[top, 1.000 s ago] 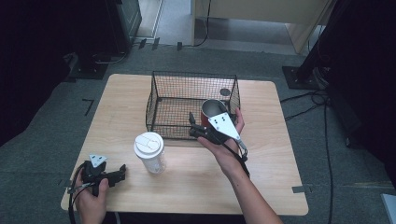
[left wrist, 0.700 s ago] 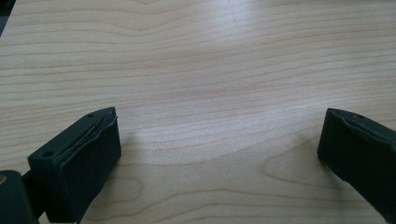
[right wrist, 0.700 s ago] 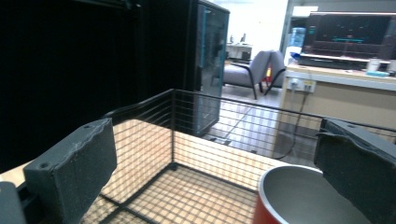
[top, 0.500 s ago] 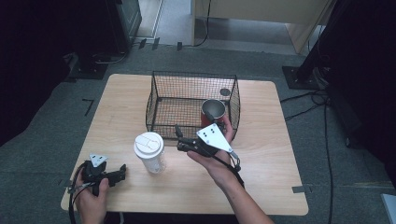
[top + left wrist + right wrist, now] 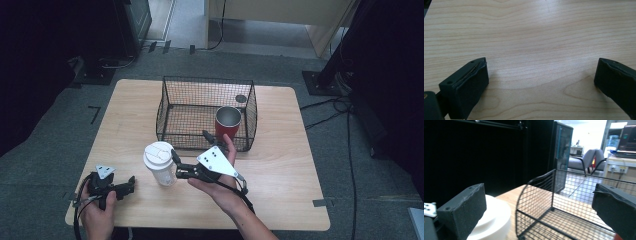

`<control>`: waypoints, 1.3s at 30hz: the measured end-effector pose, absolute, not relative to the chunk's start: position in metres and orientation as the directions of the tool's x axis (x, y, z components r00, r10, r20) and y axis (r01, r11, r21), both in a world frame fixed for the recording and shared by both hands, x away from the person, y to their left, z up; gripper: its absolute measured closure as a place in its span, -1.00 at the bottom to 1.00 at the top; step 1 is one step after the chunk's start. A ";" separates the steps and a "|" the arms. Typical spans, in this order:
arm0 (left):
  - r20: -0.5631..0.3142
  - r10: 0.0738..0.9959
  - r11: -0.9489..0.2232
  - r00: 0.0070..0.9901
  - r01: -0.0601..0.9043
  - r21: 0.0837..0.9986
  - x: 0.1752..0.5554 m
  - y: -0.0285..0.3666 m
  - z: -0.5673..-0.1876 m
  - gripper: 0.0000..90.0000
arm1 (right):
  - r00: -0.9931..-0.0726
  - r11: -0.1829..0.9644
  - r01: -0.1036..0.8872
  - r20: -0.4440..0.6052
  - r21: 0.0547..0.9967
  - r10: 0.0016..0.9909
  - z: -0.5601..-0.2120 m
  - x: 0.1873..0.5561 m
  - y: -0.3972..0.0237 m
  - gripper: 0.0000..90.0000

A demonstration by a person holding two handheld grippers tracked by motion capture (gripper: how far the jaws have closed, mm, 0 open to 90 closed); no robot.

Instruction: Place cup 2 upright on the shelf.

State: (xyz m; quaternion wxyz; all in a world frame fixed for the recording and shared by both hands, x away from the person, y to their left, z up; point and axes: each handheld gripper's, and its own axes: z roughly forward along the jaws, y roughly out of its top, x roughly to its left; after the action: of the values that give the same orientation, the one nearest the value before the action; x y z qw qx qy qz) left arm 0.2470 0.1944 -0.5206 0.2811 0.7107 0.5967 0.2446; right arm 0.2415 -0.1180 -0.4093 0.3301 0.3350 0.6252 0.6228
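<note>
High view: the right gripper (image 5: 176,164), jaws spread and holding nothing, hangs just beside the white lidded paper cup (image 5: 160,163), which stands upright on the pale wooden table (image 5: 280,165) in front of the black wire mesh basket (image 5: 205,114). A red metal tumbler (image 5: 228,123) stands inside the basket at its right end. The left gripper (image 5: 131,182) rests on the table, to the left of the basket and well nearer the person.

Left gripper view: jaws wide apart over bare wood, released.

Right gripper view: the cup's lid (image 5: 495,216) lies behind the left jaw, the basket's rim (image 5: 541,178) close beyond. Judged risks: a jaw nudging the light cup could tip it, and a high grip could pop the lid.
</note>
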 end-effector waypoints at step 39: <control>0.011 0.986 -0.128 0.167 0.711 0.692 0.247 0.194 -0.521 -1.00 | -0.671 0.010 0.076 0.044 0.997 0.740 -0.436 0.236 -0.068 -1.00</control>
State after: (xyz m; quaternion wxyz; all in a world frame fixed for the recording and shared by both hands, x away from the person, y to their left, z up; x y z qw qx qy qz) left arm 0.2469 0.1943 -0.5207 0.2817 0.7101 0.5972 0.2443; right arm 0.2356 -0.0679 -0.4360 0.2628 0.3092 0.6602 0.6320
